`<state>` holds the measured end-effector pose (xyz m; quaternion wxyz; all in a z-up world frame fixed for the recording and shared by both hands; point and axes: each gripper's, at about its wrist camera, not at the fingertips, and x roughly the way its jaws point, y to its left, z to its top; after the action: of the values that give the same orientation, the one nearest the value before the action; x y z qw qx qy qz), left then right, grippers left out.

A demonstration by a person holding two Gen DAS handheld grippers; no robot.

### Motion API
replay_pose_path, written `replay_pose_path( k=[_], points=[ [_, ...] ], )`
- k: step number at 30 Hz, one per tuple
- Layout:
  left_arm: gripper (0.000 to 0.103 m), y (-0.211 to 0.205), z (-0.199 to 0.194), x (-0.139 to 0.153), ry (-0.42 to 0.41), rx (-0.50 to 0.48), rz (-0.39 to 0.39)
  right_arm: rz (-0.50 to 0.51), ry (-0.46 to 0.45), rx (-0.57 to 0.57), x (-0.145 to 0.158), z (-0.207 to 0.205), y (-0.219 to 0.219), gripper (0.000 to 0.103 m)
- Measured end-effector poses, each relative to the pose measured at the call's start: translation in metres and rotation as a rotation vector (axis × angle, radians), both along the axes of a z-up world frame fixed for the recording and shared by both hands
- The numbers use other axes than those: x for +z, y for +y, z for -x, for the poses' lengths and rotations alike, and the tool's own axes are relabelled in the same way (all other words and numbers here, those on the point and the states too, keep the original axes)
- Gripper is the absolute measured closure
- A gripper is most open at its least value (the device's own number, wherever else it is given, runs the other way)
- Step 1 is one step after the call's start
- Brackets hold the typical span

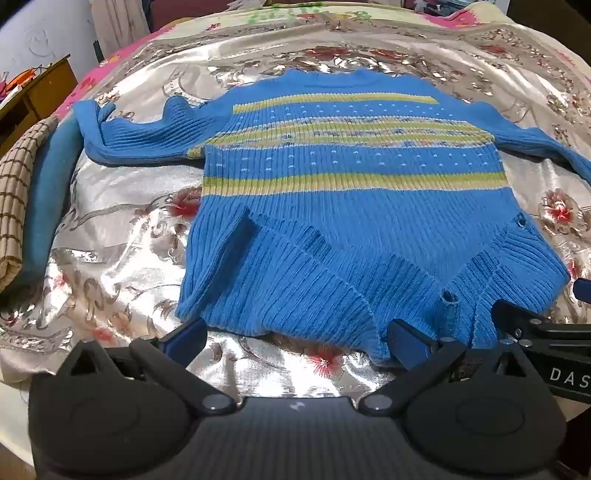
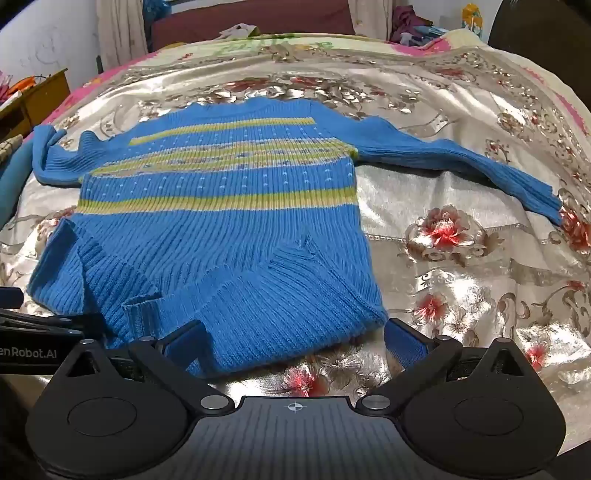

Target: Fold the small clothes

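Observation:
A small blue ribbed sweater (image 1: pixel 340 236) with yellow-green stripes lies flat on the satin floral bedspread (image 1: pixel 122 229), neck far, hem near me, sleeves spread to both sides. Its hem is turned up and rumpled. My left gripper (image 1: pixel 295 338) is open at the hem's near edge, fingers either side of the hem's middle part. My right gripper (image 2: pixel 293 341) is open at the hem's right corner; the sweater (image 2: pixel 229 229) fills the left of that view. The right gripper's body (image 1: pixel 546 332) shows at the right edge of the left wrist view, the left gripper's body (image 2: pixel 37 332) at the left edge of the right wrist view.
A checked cloth (image 1: pixel 18 206) and a teal cloth (image 1: pixel 44 199) lie at the bed's left edge. A wooden desk (image 1: pixel 33 92) stands beyond on the left. Clothes are piled (image 2: pixel 413 26) past the bed's far end. Bare bedspread (image 2: pixel 461 258) lies right of the sweater.

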<state>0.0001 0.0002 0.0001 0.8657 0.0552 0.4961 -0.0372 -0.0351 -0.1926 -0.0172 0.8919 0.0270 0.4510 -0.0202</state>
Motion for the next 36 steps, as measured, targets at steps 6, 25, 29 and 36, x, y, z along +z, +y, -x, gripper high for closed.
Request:
replay_pose_path(
  k=[6,25,29,36],
  points=[
    [0.000,0.0004,0.0004,-0.0005,-0.002,-0.004,-0.006,0.005,0.003,0.004,-0.0018,0.0001,0.0008,0.000],
    [0.000,-0.0005,0.0052,-0.0054,-0.001,0.003,0.002,0.008,-0.006,0.003,0.0016,0.0022,0.0009,0.000],
    [0.000,-0.0003,0.0053,-0.0059,-0.006,0.003,0.002,0.008,-0.007,0.003,0.0011,0.0024,0.0012,0.000],
    [0.000,0.0011,0.0069,-0.0067,-0.011,0.007,0.007,0.007,-0.009,0.006,0.0015,0.0031,0.0022,0.000]
  ],
)
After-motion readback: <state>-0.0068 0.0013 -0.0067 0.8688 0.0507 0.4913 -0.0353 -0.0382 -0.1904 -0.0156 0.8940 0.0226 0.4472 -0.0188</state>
